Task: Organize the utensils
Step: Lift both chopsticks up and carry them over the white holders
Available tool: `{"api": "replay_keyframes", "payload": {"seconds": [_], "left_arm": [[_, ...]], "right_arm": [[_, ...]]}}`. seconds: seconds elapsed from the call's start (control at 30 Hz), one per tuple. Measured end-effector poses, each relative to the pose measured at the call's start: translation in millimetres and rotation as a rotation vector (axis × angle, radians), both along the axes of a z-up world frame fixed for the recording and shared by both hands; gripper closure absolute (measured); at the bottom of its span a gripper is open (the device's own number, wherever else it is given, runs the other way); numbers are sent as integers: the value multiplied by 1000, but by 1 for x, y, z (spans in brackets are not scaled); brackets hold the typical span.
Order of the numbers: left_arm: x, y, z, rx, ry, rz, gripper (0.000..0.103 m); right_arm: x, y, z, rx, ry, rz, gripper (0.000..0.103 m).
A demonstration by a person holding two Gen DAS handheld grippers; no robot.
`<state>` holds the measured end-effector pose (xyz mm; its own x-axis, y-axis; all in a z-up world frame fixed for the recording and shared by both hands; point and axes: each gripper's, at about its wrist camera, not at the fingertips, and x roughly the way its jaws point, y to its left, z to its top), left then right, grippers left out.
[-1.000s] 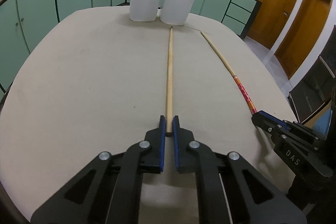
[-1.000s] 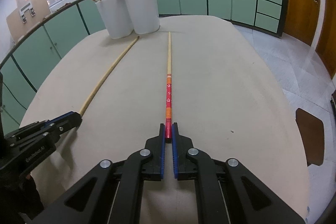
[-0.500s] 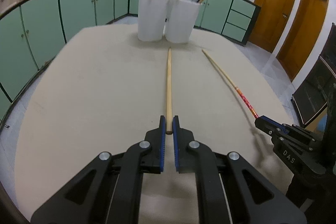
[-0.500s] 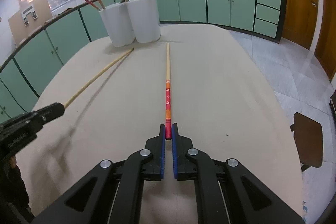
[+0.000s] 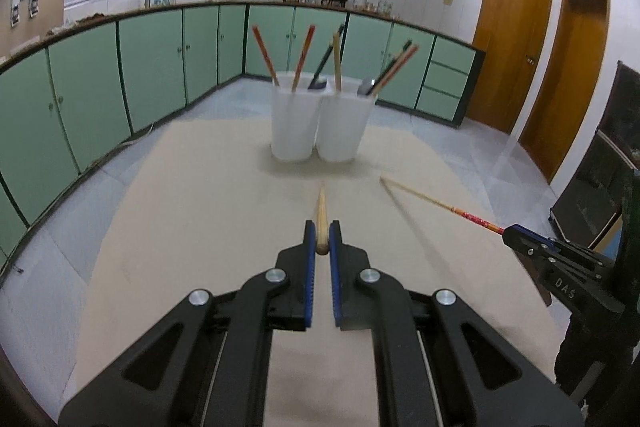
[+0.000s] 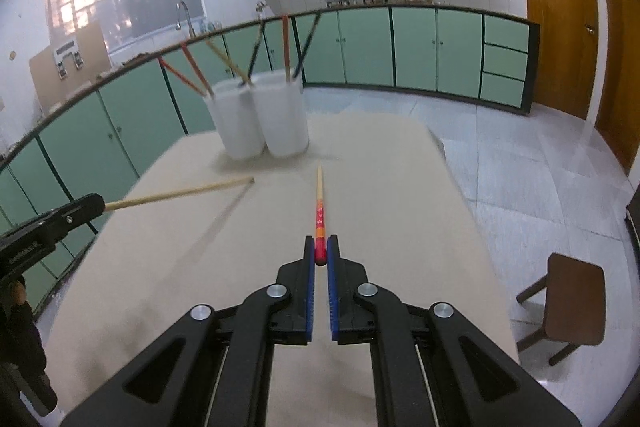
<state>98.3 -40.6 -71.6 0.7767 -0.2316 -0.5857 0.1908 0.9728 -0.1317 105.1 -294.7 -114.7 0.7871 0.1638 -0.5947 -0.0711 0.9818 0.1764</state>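
Left wrist: left gripper (image 5: 322,239) clamps plain chopstick (image 5: 321,215); right gripper (image 6: 321,254) clamps red-handled chopstick (image 6: 319,223).

Left gripper (image 5: 322,241) and right gripper (image 6: 320,254) both clamped, angled downward.

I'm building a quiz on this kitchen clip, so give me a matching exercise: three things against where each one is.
Things:
1. plain wooden chopstick
2. red-patterned chopstick
3. white cups

Places:
A. standing on the table
B. clamped in the right gripper
C. clamped in the left gripper

Pairs: 1-C, 2-B, 3-A
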Motion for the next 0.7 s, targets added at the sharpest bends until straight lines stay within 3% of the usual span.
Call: {"api": "replay_keyframes", "payload": {"seconds": [0.3, 0.5, 0.7], "left_arm": [[25, 6, 40, -1, -68, -41, 97], [47, 7, 62, -17, -76, -89, 97], [65, 1, 80, 20, -102, -128, 97]], "right_arm": [[14, -6, 54, -13, -70, 52, 97], [33, -6, 82, 4, -73, 108, 97], [56, 2, 104, -26, -70, 170, 97]]}}
